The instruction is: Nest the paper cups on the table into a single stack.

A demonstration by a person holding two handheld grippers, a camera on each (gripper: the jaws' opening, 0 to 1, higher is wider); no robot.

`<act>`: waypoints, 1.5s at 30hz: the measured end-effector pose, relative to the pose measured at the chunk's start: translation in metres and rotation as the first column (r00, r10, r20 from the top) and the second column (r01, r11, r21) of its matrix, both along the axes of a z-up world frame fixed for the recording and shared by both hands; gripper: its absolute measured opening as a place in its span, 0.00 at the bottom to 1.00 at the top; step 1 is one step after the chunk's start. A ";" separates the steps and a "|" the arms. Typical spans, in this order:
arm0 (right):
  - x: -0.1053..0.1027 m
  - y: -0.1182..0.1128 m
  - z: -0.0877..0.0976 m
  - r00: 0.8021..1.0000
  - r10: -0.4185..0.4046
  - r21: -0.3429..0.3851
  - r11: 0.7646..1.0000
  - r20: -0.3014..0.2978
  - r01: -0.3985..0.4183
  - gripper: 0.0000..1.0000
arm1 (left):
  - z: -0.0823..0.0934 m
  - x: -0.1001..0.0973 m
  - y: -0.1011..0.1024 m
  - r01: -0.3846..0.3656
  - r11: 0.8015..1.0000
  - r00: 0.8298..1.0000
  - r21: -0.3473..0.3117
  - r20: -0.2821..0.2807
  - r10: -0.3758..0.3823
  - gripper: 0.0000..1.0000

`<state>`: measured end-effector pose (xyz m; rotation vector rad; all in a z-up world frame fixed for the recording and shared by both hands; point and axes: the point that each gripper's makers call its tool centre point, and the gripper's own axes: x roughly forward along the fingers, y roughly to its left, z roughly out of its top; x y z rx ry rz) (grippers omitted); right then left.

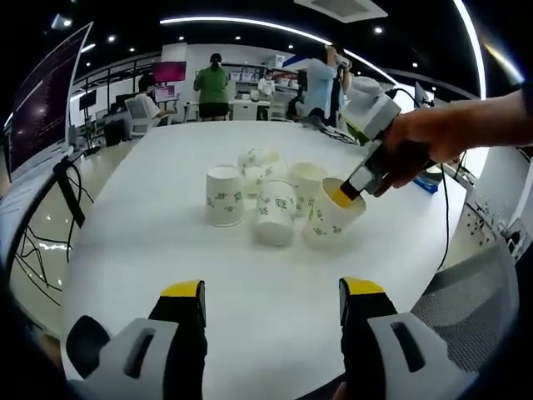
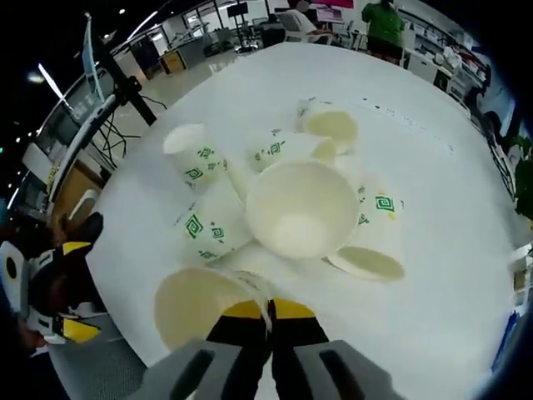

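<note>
While the left gripper [image 1: 271, 302] stood spread at the frame's bottom, the right gripper [image 2: 268, 315] pinched a cup's [image 2: 204, 302] rim at lower centre; other cups [image 1: 275, 213] clustered mid-table [image 1: 166, 242].

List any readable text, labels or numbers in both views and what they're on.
No text can be read in either view.
Paper cups: green square-spiral marks and sprigs printed on the sides, a pattern, no legible words.
Large screen at the left of the left gripper view: lines of text, too small and blurred to read.
Pink wall display in the background: too blurred to read.
</note>
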<state>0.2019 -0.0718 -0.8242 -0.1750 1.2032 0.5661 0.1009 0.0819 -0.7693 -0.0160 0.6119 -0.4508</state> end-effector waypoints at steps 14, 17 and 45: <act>0.001 0.005 0.002 1.000 0.007 0.003 1.000 0.005 -0.007 0.07 | 0.001 0.000 0.000 -0.005 1.000 1.000 -0.007 -0.004 0.005 0.64; 0.002 0.004 0.004 1.000 0.010 0.014 1.000 0.003 -0.010 0.10 | 0.000 0.000 0.000 -0.006 1.000 1.000 -0.007 -0.005 0.006 0.64; 0.025 -0.014 0.050 0.992 0.032 0.093 0.995 0.121 -0.043 0.21 | -0.002 0.001 0.000 -0.008 1.000 1.000 -0.007 -0.013 0.008 0.64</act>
